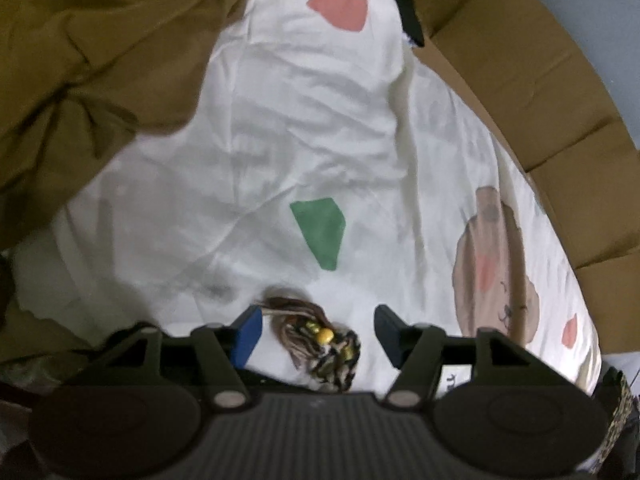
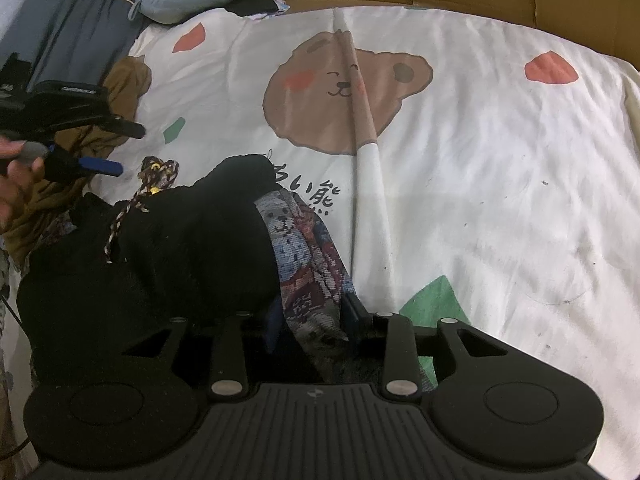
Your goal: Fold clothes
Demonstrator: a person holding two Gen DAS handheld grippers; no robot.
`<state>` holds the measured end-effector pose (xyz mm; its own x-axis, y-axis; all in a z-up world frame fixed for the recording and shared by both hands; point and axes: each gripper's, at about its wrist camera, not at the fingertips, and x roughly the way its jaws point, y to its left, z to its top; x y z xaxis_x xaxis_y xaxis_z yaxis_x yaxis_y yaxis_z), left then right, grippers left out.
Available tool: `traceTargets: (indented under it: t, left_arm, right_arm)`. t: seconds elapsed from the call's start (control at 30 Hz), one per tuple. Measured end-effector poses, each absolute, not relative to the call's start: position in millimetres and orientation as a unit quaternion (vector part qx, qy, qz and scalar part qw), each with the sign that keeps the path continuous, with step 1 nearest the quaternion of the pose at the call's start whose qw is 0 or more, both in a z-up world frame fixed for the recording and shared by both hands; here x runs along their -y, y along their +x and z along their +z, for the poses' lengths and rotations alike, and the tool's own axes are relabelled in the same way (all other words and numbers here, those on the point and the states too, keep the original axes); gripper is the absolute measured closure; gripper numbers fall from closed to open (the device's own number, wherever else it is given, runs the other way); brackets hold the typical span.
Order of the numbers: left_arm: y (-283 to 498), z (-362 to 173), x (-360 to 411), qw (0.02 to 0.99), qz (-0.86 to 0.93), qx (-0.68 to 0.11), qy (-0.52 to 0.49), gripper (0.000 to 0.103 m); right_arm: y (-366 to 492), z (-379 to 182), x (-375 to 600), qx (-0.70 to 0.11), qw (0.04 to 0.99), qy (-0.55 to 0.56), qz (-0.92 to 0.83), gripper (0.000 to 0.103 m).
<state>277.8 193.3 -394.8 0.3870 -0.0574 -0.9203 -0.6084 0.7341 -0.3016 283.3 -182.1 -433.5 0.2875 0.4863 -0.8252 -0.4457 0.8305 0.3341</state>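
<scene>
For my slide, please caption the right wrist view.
Right gripper clamps black garment on bear-print sheet.

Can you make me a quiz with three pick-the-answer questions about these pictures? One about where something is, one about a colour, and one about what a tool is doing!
1. Where is the tassel on the cord?
A. Between the left tool's open fingers
B. On the neck pillow
C. On the cardboard

2. What colour is the big bear face printed on the white sheet?
A. Blue
B. Brown
C. Yellow

3. What is the right tool doing?
A. Hanging open over bare sheet
B. Lying on the pillow
C. Shut on the black garment with the patterned lining

Answers:
1 A: the left wrist view shows the tassel lying on the sheet between the two blue pads, which stand apart.
2 B: the right wrist view shows a brown bear with pink cheeks.
3 C: patterned fabric runs between its fingers, which are close on it.
</scene>
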Motion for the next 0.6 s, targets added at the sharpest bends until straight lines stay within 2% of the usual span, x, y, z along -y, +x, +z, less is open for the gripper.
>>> traceTargets:
  t: [0.4, 0.47, 0.57, 0.6]
  left_arm:
    - [295.9, -426.7, -190.3, 0.727, 0.219, -0.518, -0.394, 0.039]
    - [298.0, -426.9, -190.3, 0.728, 0.226, -0.515, -0.392, 0.044]
    - [297.3, -426.3, -192.8, 0.726, 0.238, -0.515, -0.388, 0.059]
    - [296.1, -426.8, -194.3, 0.724, 0.242, -0.515, -0.390, 0.069]
  right_arm:
    - [281.3, -435.0, 183.7, -0.520, 0.801, 0.023, 0.294, 0.063]
    - [281.2, -435.4, 184.3, -0.520, 0.801, 0.025, 0.294, 0.063]
    - [281.1, -435.8, 185.0, -0.520, 0.801, 0.027, 0.295, 0.063]
    - [281.1, -435.8, 185.1, -0.520, 0.801, 0.027, 0.295, 0.063]
